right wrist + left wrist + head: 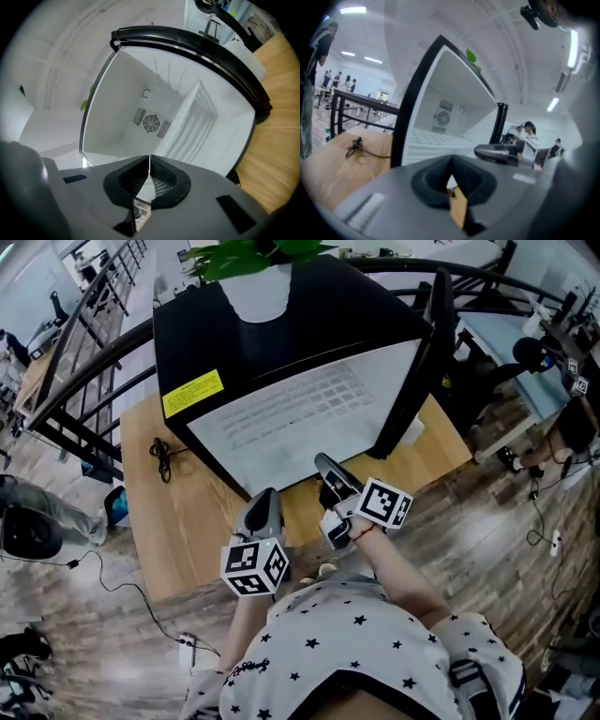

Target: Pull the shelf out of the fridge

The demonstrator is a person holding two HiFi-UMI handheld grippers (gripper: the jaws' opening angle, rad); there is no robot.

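A small black fridge [281, 343] stands on a wooden table [187, 521] with its door [417, 362] swung open to the right. Its white wire shelf [300, 404] lies inside the white interior, and shows in the left gripper view as shelf [431, 138] and, rolled sideways, in the right gripper view as shelf [194, 117]. My left gripper [265, 510] hovers shut and empty just before the fridge's front lower edge. My right gripper [328, 470], also shut and empty, points into the opening, short of the shelf. Jaw tips meet in both gripper views [451, 161] [149, 159].
A potted plant [258, 287] sits on the fridge top, and a yellow label [192, 393] is on its front frame. A coiled black cable [161, 457] lies on the table at the left. Black railings [84, 362] run behind. People sit at desks far right [530, 352].
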